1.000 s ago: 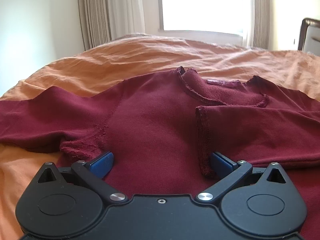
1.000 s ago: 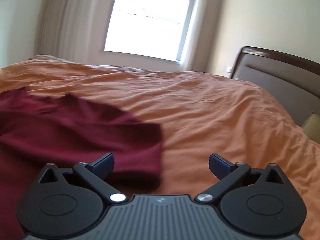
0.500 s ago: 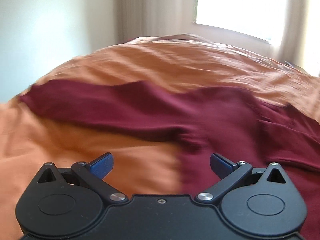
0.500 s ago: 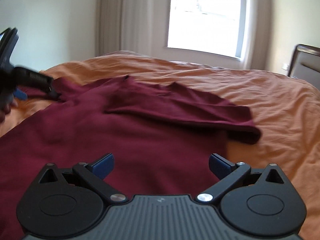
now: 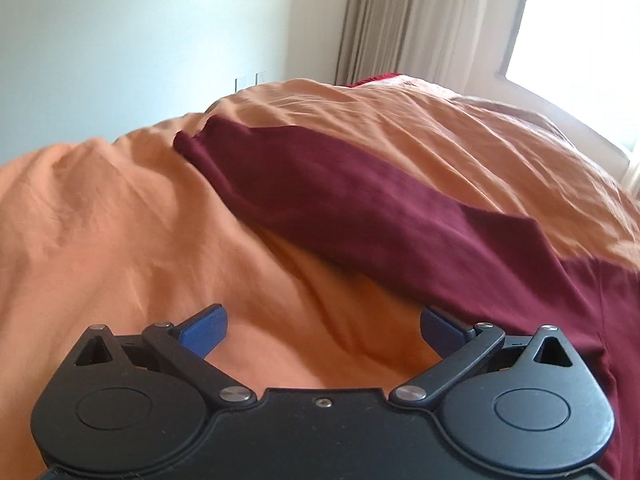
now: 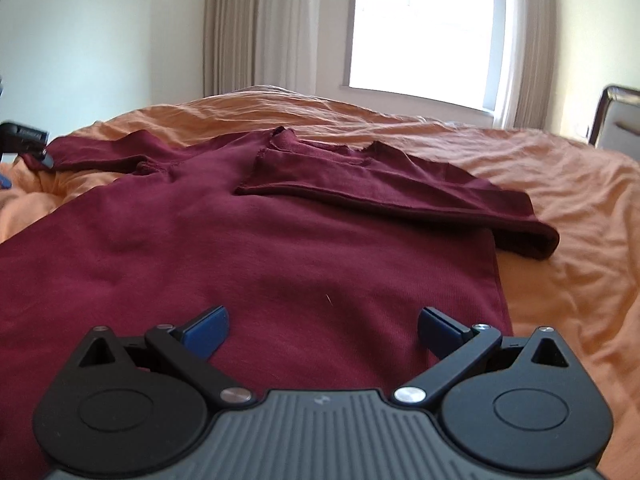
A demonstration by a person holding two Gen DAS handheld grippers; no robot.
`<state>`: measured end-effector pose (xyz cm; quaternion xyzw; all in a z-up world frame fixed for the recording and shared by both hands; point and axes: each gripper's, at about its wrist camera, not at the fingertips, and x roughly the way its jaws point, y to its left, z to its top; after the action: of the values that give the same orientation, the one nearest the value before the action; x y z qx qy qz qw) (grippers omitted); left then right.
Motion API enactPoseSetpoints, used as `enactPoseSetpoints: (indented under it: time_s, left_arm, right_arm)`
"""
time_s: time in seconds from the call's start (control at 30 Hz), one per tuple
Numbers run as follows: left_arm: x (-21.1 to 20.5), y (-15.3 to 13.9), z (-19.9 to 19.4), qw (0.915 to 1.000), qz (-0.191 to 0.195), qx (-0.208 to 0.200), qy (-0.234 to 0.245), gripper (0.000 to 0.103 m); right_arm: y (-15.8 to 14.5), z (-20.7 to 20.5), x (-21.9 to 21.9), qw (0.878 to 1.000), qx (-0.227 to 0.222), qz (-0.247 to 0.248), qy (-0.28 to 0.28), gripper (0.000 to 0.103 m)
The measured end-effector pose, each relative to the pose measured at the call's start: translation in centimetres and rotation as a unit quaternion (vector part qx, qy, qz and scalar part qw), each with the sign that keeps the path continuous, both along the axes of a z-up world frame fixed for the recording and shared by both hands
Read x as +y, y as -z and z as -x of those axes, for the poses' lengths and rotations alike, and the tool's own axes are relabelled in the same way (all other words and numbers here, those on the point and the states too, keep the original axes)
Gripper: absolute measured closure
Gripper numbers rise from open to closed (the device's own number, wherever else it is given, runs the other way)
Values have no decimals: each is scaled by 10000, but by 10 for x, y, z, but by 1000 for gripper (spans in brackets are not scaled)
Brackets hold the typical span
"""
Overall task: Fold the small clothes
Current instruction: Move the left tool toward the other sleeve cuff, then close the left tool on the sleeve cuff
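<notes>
1. A dark maroon long-sleeved knit top (image 6: 248,248) is lying flat on a bed covered by a rumpled orange sheet (image 6: 560,216), its neckline pointing toward the bright window (image 6: 424,28).
2. In the right wrist view, the top's right-hand sleeve (image 6: 384,192) is lying folded across the chest, its doubled-over end bulging just past the body's side edge onto the sheet.
3. The other sleeve (image 5: 360,200) is stretching straight out over the sheet toward the pale wall; in the left wrist view it is running as a long, smooth band from the lower right up to a cuff near the bed's far edge.
4. The fabric is looking finely ribbed, with rough, unfinished edges at the collar (image 6: 316,146).
5. The left gripper (image 5: 322,330) is hovering over bare orange sheet just beside that outstretched sleeve, its blue-tipped jaws spread wide and holding nothing.
6. The right gripper (image 6: 322,328) is hovering over the lower body of the top, its jaws likewise spread wide and empty.
7. Beige curtains (image 6: 260,24) are hanging beside the window.
</notes>
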<state>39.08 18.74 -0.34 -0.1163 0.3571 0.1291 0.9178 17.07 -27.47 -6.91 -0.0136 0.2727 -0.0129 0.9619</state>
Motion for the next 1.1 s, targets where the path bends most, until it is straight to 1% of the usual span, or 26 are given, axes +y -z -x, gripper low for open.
enactPoseSetpoints:
  time_s: [0.13, 0.27, 0.33, 0.43, 0.47, 0.57, 0.63, 0.67, 0.77, 0.83, 0.9, 0.93, 1.0, 1.03, 1.07, 1.1]
  left_arm:
    - [19, 10, -11, 9988, 396, -284, 6, 0]
    - [38, 15, -12, 9943, 802, -705, -37, 0]
    - [54, 17, -9, 9882, 1137, -1009, -205, 1]
    - [73, 18, -6, 9738, 1759, -1341, -521, 2]
    - [77, 16, -7, 9694, 1892, -1417, -656, 4]
    - [86, 10, -13, 9603, 2104, -1515, -1028, 10]
    - [88, 4, -20, 9580, 2083, -1578, -1178, 15]
    - [90, 2, -25, 9590, 2013, -1592, -1200, 17]
    - [85, -2, -38, 9662, 1658, -1522, -1256, 22]
    - [80, -3, -43, 9713, 1429, -1473, -1203, 22]
    - [72, -4, -47, 9782, 1034, -1450, -1070, 22]
    - [66, -5, -50, 9821, 747, -1420, -990, 22]
    - [64, -7, -55, 9863, 380, -1363, -845, 22]
    - [65, -7, -57, 9869, 297, -1369, -796, 21]
    - [68, -7, -55, 9864, 336, -1391, -809, 21]
    - [75, -6, -52, 9843, 500, -1460, -855, 21]
  right_arm:
    - [5, -3, -4, 9999, 48, -117, 43, 0]
    - [9, -2, -5, 9999, 55, -132, 54, 0]
    - [10, -2, -4, 9999, 50, -119, 56, 0]
    - [13, -5, -3, 9999, 72, -110, 61, 0]
    - [14, -6, -3, 9999, 79, -104, 62, 0]
    - [15, -6, -3, 9999, 79, -98, 57, 0]
    - [15, -6, -3, 9999, 81, -98, 56, 0]
    - [15, -6, -3, 9999, 82, -101, 56, 0]
    - [15, -6, -3, 9999, 79, -105, 57, 0]
    - [15, -6, -3, 9999, 79, -102, 57, 0]
    - [15, -6, -3, 9999, 82, -106, 54, 0]
    - [16, -6, -3, 9999, 84, -112, 53, 0]
    - [16, -6, -3, 9999, 89, -130, 50, 0]
    - [17, -6, -3, 9998, 95, -138, 50, 0]
    - [17, -6, -3, 9998, 100, -139, 50, 0]
    - [17, -6, -3, 9998, 102, -139, 50, 0]
